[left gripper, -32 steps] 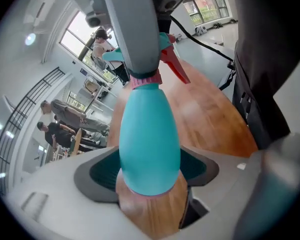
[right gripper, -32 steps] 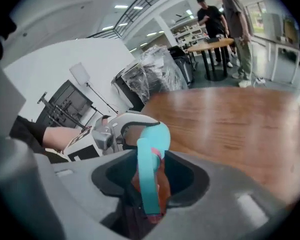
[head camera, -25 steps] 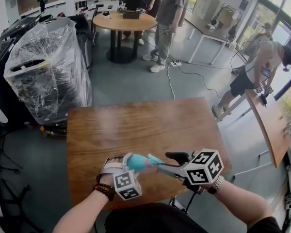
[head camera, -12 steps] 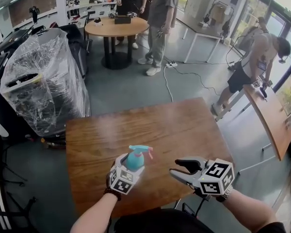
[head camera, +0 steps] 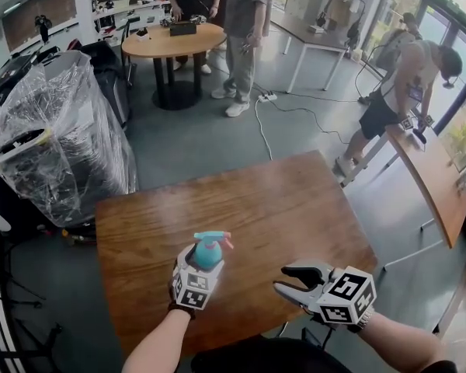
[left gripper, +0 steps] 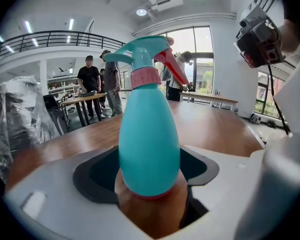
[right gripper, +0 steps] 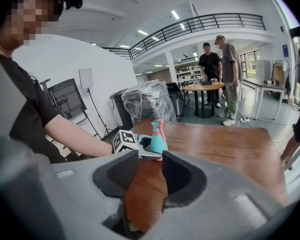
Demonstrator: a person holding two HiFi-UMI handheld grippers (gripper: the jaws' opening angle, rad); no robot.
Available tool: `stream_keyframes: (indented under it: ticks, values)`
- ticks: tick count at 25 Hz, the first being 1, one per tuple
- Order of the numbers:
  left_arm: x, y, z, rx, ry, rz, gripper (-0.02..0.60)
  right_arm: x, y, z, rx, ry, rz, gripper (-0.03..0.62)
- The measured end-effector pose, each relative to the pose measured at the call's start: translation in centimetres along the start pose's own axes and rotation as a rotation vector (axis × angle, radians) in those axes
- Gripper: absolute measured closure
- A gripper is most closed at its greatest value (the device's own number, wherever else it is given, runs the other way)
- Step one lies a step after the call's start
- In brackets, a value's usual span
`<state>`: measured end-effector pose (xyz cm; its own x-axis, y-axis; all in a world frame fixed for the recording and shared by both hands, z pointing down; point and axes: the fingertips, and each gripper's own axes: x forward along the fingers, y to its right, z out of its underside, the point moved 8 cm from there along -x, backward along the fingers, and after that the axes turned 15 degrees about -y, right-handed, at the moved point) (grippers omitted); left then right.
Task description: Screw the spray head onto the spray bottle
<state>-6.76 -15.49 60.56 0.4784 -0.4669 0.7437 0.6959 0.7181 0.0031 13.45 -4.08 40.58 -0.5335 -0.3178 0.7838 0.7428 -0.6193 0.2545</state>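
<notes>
- slippage is worrying me most: my left tongs (left gripper: 149, 181) are clamping the low, rounded body of the teal spray bottle (left gripper: 149, 144), and i am judging that this smooth, tapering shape could be turning in the pads once a twist is going onto the top.
- the bottle is standing upright in that grip over the near part of the wooden tabletop (head camera: 295, 200); i am not making out whether its base is touching the wood.
- the spray head (left gripper: 142, 54) is already sitting on the neck with its pink collar (left gripper: 145, 77) under it, but how tight it is i am not able to read from here; a crooked collar would be cross-threading if i am forcing it.
- my right tongs (head camera: 283, 278) are hanging off to the right of the bottle, apart from it, jaws part-way apart with nothing between them; they have just been closing.
- if they are coming in on the red trigger (left gripper: 171, 66) rather than the collar, i am risking a squirt or a levered, tilted head.
- a high, sideways push could also be tipping the bottle, since the grip is sitting so low.
- writing: i am finding no brand or label on the bottle; the cubes (head camera: 347, 294) on both tongs are showing only black-and-white square markers, no words.
</notes>
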Motion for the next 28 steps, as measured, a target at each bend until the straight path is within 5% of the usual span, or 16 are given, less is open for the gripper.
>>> stream_keyframes:
  ticks: [19,24,28]
  values:
    - [-3.4,0.2,0.2,0.066,-0.024,-0.008,0.145,2.1,-1.0,-0.4,-0.018,0.046,0.002,0.499]
    - [-8.4,1.4,-0.3,0.057,0.044,0.017,0.278,3.7,-1.9,-0.7,-0.011,0.104,0.040,0.591]
    - [-12.0,2.2,-1.2,-0.007,0.070,0.023,0.405,5.0,-2.7,-1.3,0.025,0.132,0.034,0.600]
